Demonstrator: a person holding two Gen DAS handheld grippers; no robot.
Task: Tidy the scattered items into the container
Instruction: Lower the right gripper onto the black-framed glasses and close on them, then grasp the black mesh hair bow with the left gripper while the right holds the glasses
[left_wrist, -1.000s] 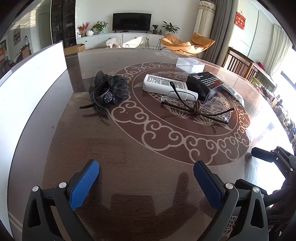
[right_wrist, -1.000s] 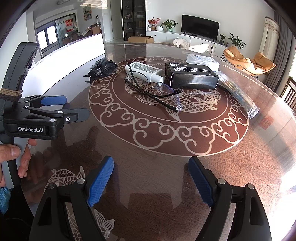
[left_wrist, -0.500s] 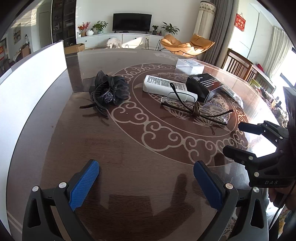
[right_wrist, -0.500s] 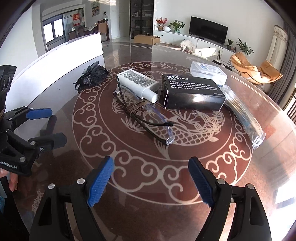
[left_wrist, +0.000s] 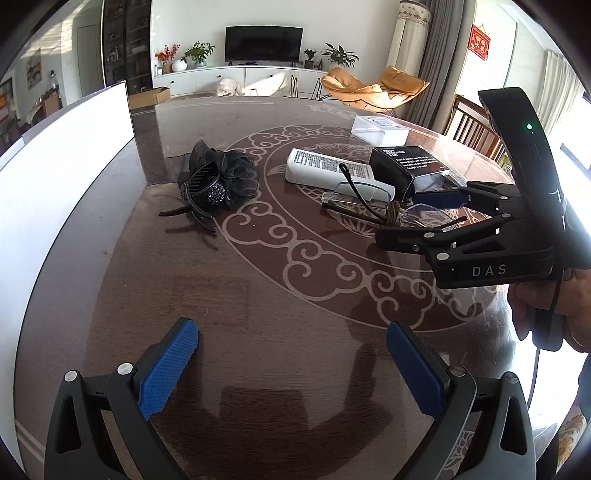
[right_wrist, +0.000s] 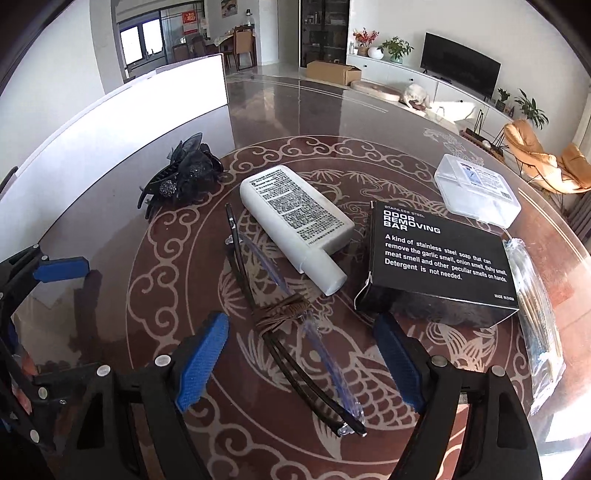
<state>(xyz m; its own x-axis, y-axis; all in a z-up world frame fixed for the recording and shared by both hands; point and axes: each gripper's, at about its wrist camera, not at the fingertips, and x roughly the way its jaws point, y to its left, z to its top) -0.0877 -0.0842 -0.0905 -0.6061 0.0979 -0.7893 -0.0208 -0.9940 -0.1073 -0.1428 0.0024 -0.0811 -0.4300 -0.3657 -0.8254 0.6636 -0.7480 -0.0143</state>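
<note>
Folded glasses (right_wrist: 284, 314) with a brown cord wound around them lie on the glass tabletop. My right gripper (right_wrist: 299, 354) straddles them and its jaws are closing. The blue pads (right_wrist: 201, 354) stand clear of the frame on both sides. From the left wrist view, the right gripper (left_wrist: 410, 218) hovers over the glasses (left_wrist: 369, 210). A white bottle (right_wrist: 295, 221), a black box (right_wrist: 439, 258), a clear plastic case (right_wrist: 476, 188) and a black flower hair clip (right_wrist: 184, 177) lie beyond. My left gripper (left_wrist: 291, 369) is open over bare table. The tall white container wall (left_wrist: 55, 166) stands at the left.
A clear bag of thin sticks (right_wrist: 532, 314) lies along the table's right side. A hand (left_wrist: 535, 306) holds the right gripper's handle. Wooden chairs (left_wrist: 476, 129) stand past the far right edge of the round table (left_wrist: 258, 314).
The right gripper has moved forward over the table until the glasses lie between its fingers; in the left wrist view it has come in from the right. The left gripper has stayed put.
</note>
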